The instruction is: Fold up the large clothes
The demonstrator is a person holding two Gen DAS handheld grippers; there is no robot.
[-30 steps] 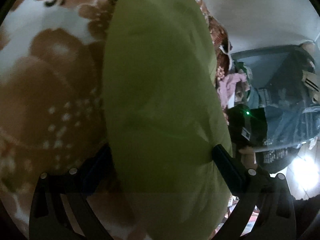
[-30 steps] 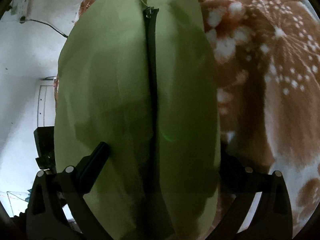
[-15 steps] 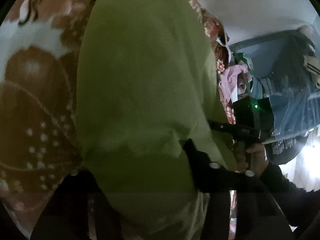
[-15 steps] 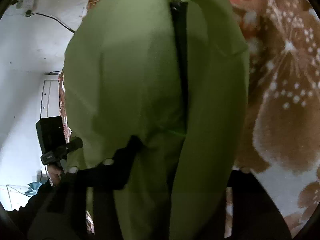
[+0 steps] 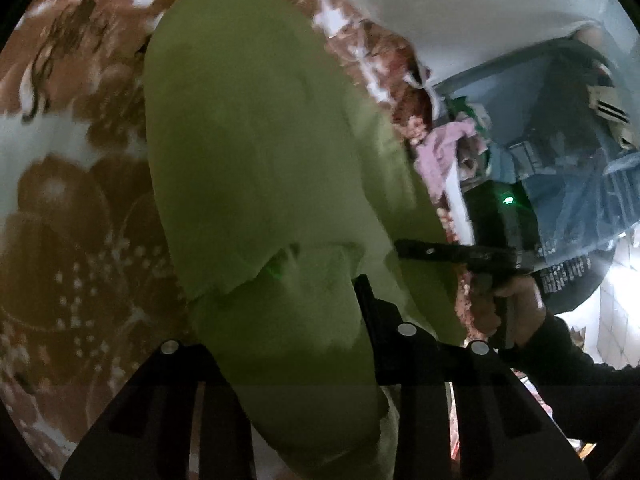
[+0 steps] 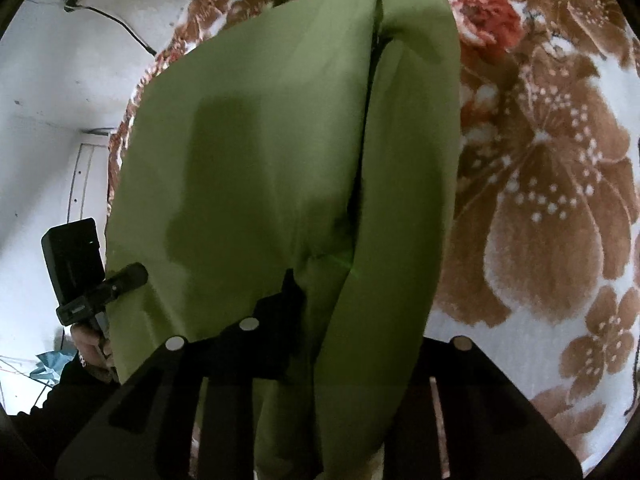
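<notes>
A large olive-green garment (image 5: 260, 184) with a dark zipper seam (image 6: 368, 136) lies on a brown floral blanket (image 5: 60, 200). My left gripper (image 5: 288, 320) is shut on the garment's near edge, which bunches between its fingers and hides the left fingertip. My right gripper (image 6: 328, 312) is shut on the garment's near edge beside the zipper; the cloth drapes over its right finger. The right gripper also shows from the side in the left wrist view (image 5: 460, 252), at the garment's right edge. The left gripper shows in the right wrist view (image 6: 100, 284), at the garment's left edge.
The floral blanket (image 6: 540, 200) covers the bed around the garment. A white wall (image 6: 60, 100) with a cable is at the left. A pile of pink and blue clothes (image 5: 460, 148) and dark clutter lie beyond the bed's right edge.
Both grippers went from open around the garment's edge to shut on it. The near edge is lifted and bunched, and more blanket shows beyond the garment.
</notes>
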